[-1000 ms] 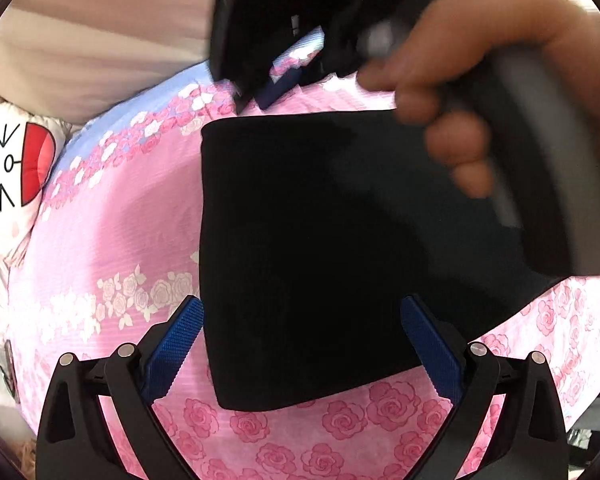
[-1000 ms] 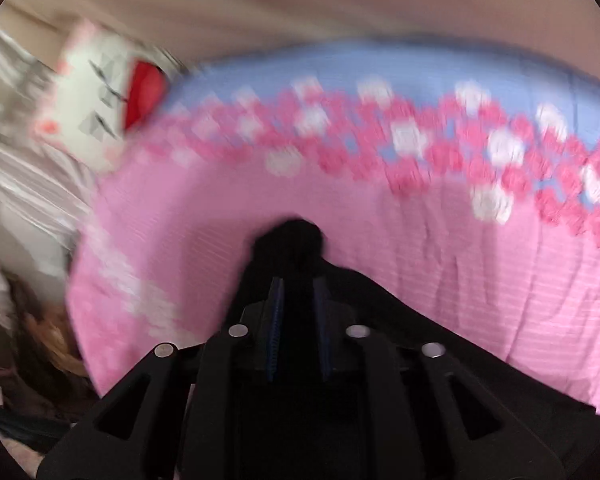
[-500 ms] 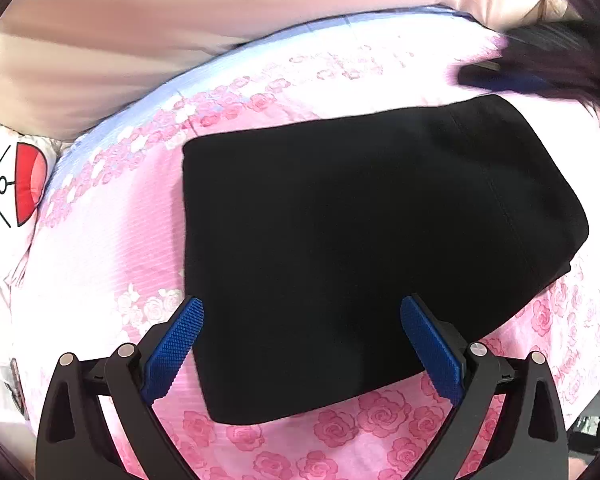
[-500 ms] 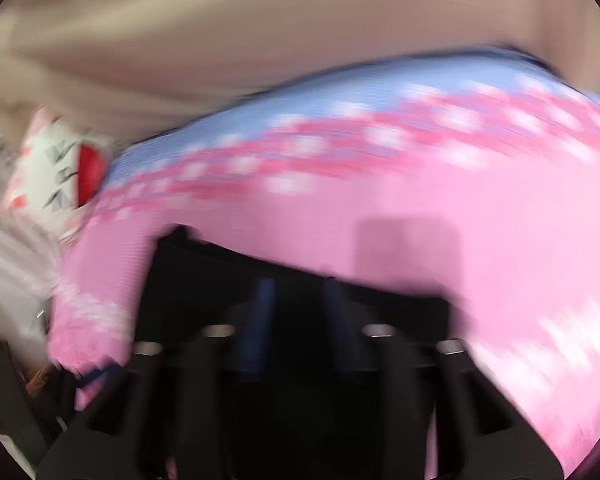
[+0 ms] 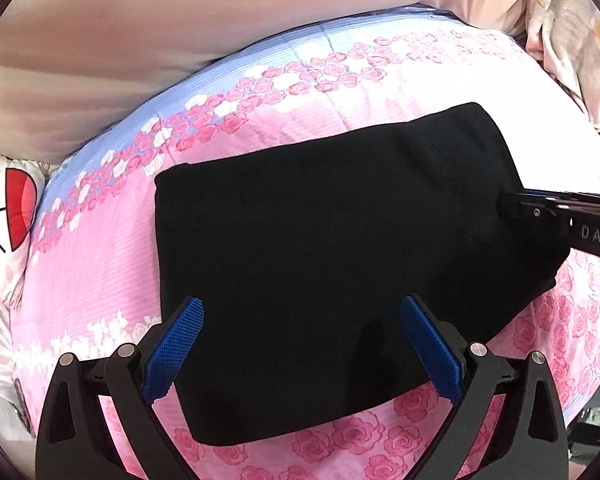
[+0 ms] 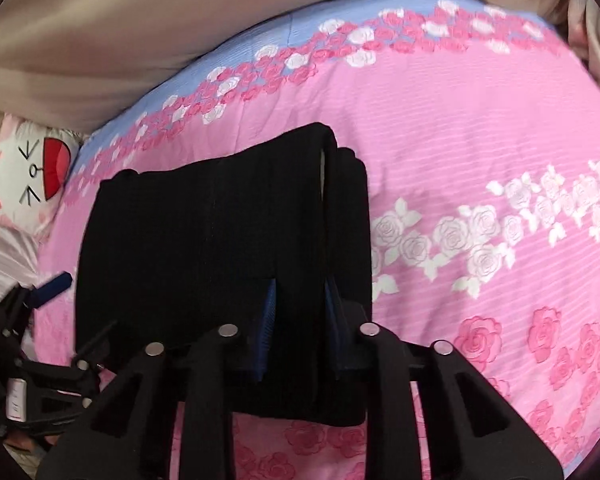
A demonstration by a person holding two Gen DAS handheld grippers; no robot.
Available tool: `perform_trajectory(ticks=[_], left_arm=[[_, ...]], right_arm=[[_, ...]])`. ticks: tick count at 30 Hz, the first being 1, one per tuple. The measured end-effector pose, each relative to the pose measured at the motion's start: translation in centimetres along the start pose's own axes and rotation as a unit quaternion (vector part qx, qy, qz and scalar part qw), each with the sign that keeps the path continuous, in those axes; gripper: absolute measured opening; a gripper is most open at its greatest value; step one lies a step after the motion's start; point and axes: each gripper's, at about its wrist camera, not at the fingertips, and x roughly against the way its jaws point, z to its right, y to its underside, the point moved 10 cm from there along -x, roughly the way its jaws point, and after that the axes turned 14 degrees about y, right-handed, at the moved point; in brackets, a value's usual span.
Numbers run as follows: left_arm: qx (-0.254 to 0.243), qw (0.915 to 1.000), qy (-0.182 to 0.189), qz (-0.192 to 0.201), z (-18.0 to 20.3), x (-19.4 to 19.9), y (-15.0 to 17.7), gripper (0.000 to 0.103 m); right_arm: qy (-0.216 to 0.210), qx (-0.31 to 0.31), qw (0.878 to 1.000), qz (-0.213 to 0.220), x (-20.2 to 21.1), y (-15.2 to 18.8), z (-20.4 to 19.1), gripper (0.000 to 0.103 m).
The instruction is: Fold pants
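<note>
The pants (image 5: 320, 264) lie folded into a black block on the bed (image 5: 100, 264), filling the centre of the left view. The left tongs (image 5: 302, 344) stand wide at 6 o'clock — blue pads (image 5: 176, 348) apart above the cloth, gripping nothing. The right tongs (image 6: 300, 320) are closing to a narrow gap on the block's right edge, cloth between the pads; in the left view they enter at 3 o'clock. A pillow (image 5: 4, 224) sits at 9 o'clock.
</note>
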Motion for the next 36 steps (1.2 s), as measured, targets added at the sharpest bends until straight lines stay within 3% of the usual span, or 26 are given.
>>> perform_trajectory(ticks=[1, 5, 7, 9, 12, 15, 18, 20, 21, 24, 25, 27, 30, 31, 33, 35, 36], left_arm=[[0.0, 1.0, -0.002, -0.001, 0.0, 0.0, 0.0, 0.098], [0.003, 1.0, -0.006, -0.005, -0.3, 0.0, 0.2, 0.098], [0.006, 0.9999, -0.007, -0.01, -0.4, 0.0, 0.8, 0.098], [0.012, 0.9997, -0.005, -0.022, -0.8, -0.2, 1.4, 0.098], [0.017, 0.9996, -0.009, -0.021, -1.3, 0.0, 1.6, 0.098], [0.021, 0.9995, -0.007, -0.023, -1.5, -0.1, 1.9, 0.098], [0.024, 0.9993, -0.005, -0.027, -1.6, -0.4, 2.1, 0.098], [0.024, 0.9994, -0.007, -0.026, -1.7, -0.3, 2.1, 0.098], [0.024, 0.9994, -0.007, -0.025, -1.8, -0.3, 2.0, 0.098], [0.025, 0.9994, -0.013, -0.021, -2.2, 0.0, 2.0, 0.098], [0.028, 0.9993, -0.015, -0.018, -2.6, 0.2, 2.0, 0.098], [0.039, 0.999, -0.014, -0.017, -3.2, 0.2, 2.3, 0.098], [0.052, 0.9983, -0.014, -0.024, -4.0, -0.2, 2.9, 0.098], [0.055, 0.9981, -0.014, -0.025, -4.3, -0.2, 3.0, 0.098], [0.061, 0.9977, -0.015, -0.025, -5.0, 0.2, 3.2, 0.098], [0.073, 0.9971, -0.009, -0.02, -6.0, 0.6, 3.5, 0.098], [0.081, 0.9965, -0.004, -0.019, -6.5, 0.5, 3.7, 0.098]], right_arm=[[-0.004, -0.009, 1.0, 0.003, 0.6, -0.1, 0.4, 0.008], [0.007, -0.02, 1.0, 0.0, 0.9, 0.6, 2.2, 0.007], [0.013, -0.019, 1.0, -0.01, -0.7, 1.5, 2.4, 0.016], [0.0, -0.035, 0.999, -0.005, -0.2, 1.2, 2.4, 0.018], [-0.017, -0.06, 0.997, 0.035, 3.0, -0.3, 2.4, 0.018], [-0.037, -0.017, 0.997, 0.062, 5.6, -1.0, 0.4, 0.018], [-0.05, 0.028, 0.997, 0.056, 5.1, -0.1, -2.0, 0.018], [-0.01, 0.035, 0.999, 0.011, 1.4, 1.7, -1.1, 0.015], [-0.003, 0.025, 1.0, 0.0, 0.3, 2.4, -0.3, 0.009], [-0.022, -0.027, 0.999, 0.001, 1.3, 2.3, 0.9, 0.007], [-0.017, -0.034, 0.999, 0.013, 2.7, 1.6, 1.0, 0.013], [-0.033, -0.025, 0.998, 0.037, 4.6, 0.8, 0.3, 0.013], [0.006, 0.032, 0.999, -0.002, 1.9, 2.5, 0.0, 0.011], [0.016, 0.03, 0.999, -0.008, 1.2, 3.0, 0.6, 0.011], [-0.004, -0.017, 1.0, 0.002, 2.3, 2.9, 1.5, 0.012], [0.013, -0.038, 0.999, 0.011, 3.6, 2.9, 2.9, 0.031], [0.021, -0.038, 0.999, 0.015, 4.0, 3.0, 3.4, 0.059]])
